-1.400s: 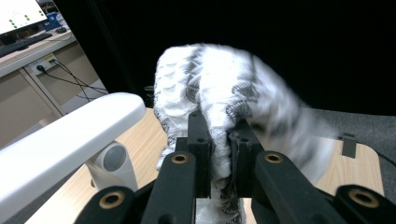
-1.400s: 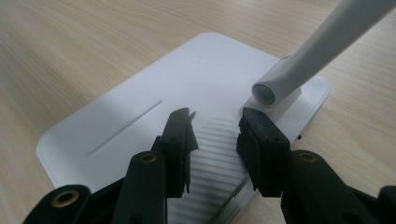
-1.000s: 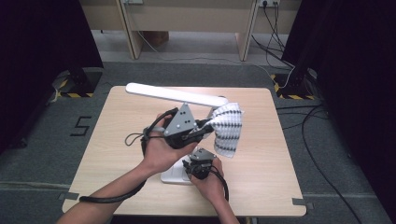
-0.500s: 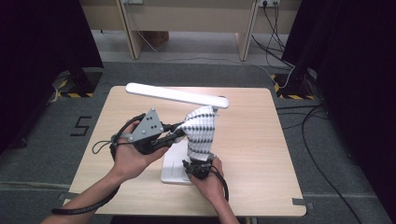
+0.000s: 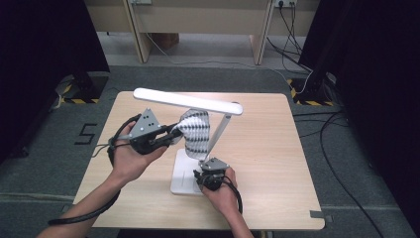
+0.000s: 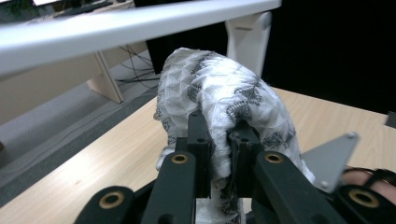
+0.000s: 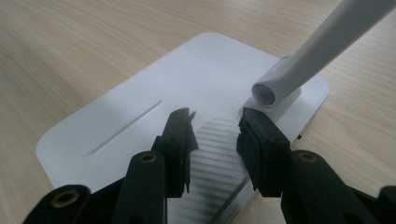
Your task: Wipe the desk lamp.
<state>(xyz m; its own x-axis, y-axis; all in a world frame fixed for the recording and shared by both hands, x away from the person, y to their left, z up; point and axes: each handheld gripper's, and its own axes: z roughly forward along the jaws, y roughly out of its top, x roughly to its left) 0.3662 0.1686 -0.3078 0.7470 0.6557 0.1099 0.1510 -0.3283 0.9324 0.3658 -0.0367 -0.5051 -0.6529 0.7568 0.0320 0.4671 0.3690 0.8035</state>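
Note:
A white desk lamp stands on the table, with a long head bar [image 5: 188, 101], a slanted arm [image 5: 218, 134] and a flat base [image 5: 182, 173]. My left gripper [image 5: 173, 133] is shut on a white cloth with a grey pattern [image 5: 194, 134], held just under the head bar. In the left gripper view the cloth [image 6: 224, 88] bulges over the left gripper [image 6: 219, 128], below the bar [image 6: 116, 28]. My right gripper [image 5: 205, 173] rests on the base beside the arm's foot. In the right gripper view it [image 7: 215, 121] stands open over the base [image 7: 140, 116], near the hinge [image 7: 264, 93].
The light wooden table [image 5: 267, 148] has bare room to the right of the lamp. Cables [image 5: 317, 124] lie on the grey floor at the right, and a wooden bench [image 5: 198, 20] stands behind the table. Dark curtains [image 5: 44, 49] hang on both sides.
My left gripper has carried the cloth leftward under the lamp head, from near the arm toward the middle of the bar. The right gripper has stayed on the base.

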